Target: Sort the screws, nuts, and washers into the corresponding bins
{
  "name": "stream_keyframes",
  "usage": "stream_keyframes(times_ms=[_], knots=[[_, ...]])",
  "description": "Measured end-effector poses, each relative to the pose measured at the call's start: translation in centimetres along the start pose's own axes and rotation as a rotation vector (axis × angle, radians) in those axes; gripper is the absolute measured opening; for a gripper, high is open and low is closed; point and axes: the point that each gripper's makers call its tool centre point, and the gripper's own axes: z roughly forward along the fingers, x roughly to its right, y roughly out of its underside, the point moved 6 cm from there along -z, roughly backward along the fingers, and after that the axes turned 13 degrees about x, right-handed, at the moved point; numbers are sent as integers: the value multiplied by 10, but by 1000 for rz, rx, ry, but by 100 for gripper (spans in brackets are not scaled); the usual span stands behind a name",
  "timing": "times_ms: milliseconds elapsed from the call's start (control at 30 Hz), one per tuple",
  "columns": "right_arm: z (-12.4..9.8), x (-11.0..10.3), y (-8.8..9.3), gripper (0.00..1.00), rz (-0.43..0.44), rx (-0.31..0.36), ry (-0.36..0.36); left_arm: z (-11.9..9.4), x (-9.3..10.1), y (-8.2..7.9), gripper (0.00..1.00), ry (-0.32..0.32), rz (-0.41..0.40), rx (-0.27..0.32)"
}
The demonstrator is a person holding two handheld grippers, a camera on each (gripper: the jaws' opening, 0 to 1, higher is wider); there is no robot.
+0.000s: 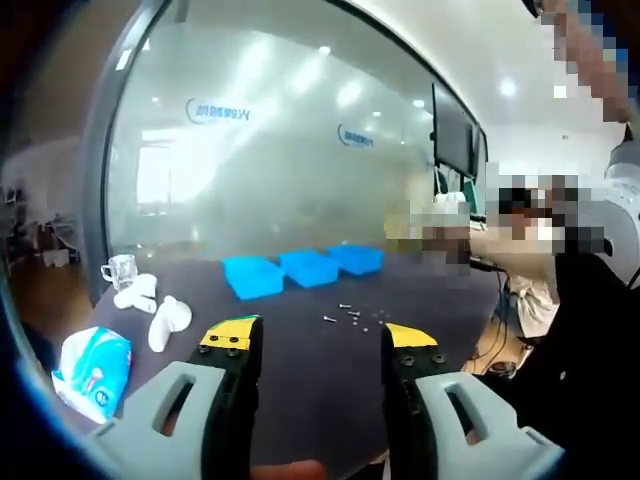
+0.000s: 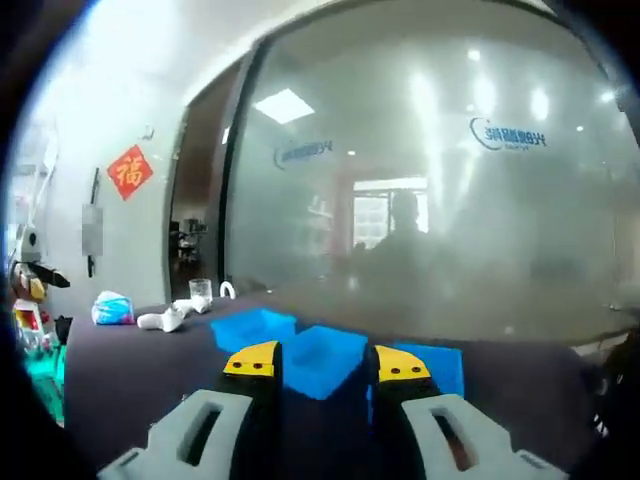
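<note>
Three blue bins (image 1: 303, 268) in a row, loose fasteners (image 1: 353, 317) nearby, uncountable

The left gripper view is looking from farther back across the dark table (image 1: 300, 380) toward the three blue bins (image 1: 303, 268); the right gripper view is hovering close to the bins (image 2: 325, 358). Both are sharing the frosted glass wall (image 1: 290, 150) behind them.

Dark table (image 1: 300, 350) by big frosted glass wall (image 1: 270, 150) with blue writing. Clear glass cup (image 1: 120, 268) near table's far corner. White lumpy things (image 1: 158, 310) just beside cup, maybe toys, too blurry to tell. Blue and white pack of tissues (image 1: 92, 370) near table edge. Red square sign (image 2: 130, 171) on white wall. Black screen (image 1: 455, 135) up high. Person in dark clothes (image 1: 580, 330) stands beside table.
</note>
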Motion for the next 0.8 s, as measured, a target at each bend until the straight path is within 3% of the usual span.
stream_keyframes(times_ms=[533, 800], knots=[[-100, -9, 6, 30, 18, 10, -88, -1, -1, 0, 47, 0, 0, 9], [-123, -14, 7, 30, 36, 7, -78, 2, 1, 0, 47, 11, 3, 7]])
